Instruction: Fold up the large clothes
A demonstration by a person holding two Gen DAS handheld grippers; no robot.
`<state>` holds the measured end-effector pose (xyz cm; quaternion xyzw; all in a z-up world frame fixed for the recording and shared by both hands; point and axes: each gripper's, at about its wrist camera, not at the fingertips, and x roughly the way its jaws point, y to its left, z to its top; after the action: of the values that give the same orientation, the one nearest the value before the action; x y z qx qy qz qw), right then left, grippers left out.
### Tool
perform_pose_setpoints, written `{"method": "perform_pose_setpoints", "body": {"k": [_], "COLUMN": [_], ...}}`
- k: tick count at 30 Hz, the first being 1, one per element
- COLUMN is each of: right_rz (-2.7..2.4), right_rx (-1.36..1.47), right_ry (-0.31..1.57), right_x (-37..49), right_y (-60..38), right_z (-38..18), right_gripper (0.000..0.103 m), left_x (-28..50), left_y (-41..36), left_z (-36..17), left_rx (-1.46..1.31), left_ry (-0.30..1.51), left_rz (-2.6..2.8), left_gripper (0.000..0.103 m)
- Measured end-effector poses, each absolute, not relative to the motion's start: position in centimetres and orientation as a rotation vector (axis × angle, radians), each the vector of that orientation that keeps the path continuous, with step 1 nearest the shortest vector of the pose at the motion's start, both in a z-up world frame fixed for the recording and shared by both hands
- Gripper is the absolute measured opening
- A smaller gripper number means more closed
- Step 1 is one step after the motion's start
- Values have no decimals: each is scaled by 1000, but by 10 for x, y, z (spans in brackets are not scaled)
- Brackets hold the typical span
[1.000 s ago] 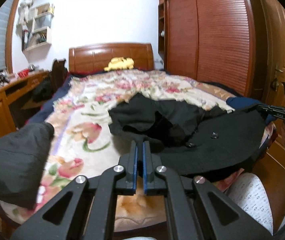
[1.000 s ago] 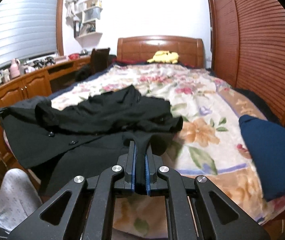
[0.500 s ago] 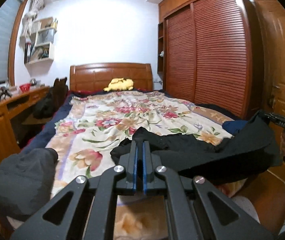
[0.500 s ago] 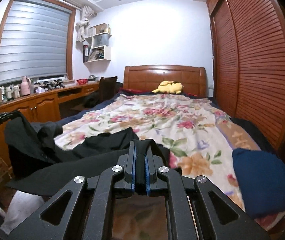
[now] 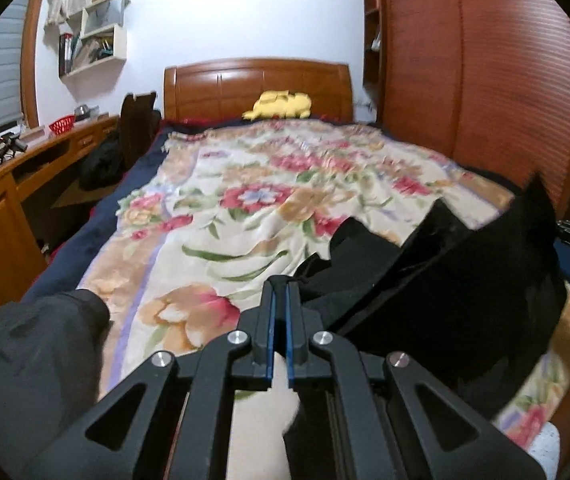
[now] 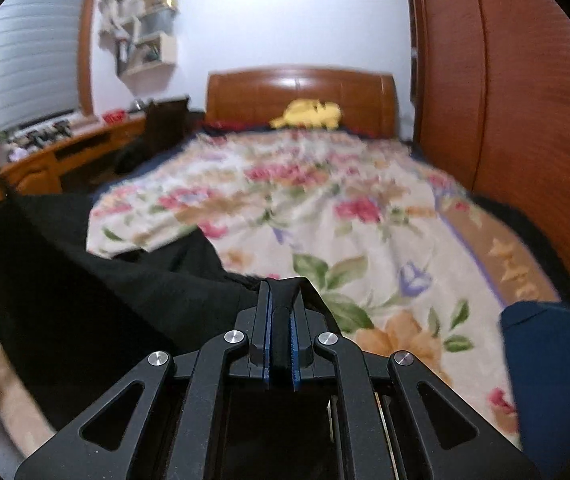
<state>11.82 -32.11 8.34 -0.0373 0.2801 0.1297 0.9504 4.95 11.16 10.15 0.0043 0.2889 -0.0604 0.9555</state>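
— Coat (image 5: 457, 280): where does it sit, and which way does it run?
— Black, and stretched across the foot end of the bed (image 5: 213, 216), its long axis crosswise to the mattress, from one gripper to the other. From the left wrist view it rises toward the right, one pointed corner sticking up near the wardrobe (image 5: 485, 80); the middle sags onto the flowered blanket (image 6: 325, 216).
— And the left gripper (image 5: 279, 284)?
— Its jaws are pressed nearly together, with black cloth pinched at the tips.
— The right gripper (image 6: 279, 284)?
— Clamped as well, a fold of the same dark fabric filling the slot between the blue pads (image 6: 293, 344). From that view the coat (image 6: 97, 292) fans away to the left, lifted, its far edge level with the wooden cabinets (image 6: 25, 176).
— Anything else on the bed?
— A grey bundle (image 5: 33, 368) at the near left corner, a blue folded piece (image 6: 553, 364) at the near right, and a yellow plush toy (image 5: 279, 105) against the headboard (image 5: 257, 84). Both views are blurred.
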Motion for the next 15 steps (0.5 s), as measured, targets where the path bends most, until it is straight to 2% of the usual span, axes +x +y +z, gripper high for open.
{"method": "perform_pose_setpoints", "body": {"k": [5, 15], "right_rz": [253, 215], "right_rx": [-58, -58], "right_ry": [657, 665], "right_x": [183, 256], "right_y": [-320, -303], "right_z": [50, 31], "right_gripper": [4, 5], "left_x": [110, 178], "left_y": [114, 121], "left_z": [78, 48], "left_rx": [-1, -13], "left_ry": [654, 701], "left_rz": [-120, -117], "left_gripper": [0, 2]}}
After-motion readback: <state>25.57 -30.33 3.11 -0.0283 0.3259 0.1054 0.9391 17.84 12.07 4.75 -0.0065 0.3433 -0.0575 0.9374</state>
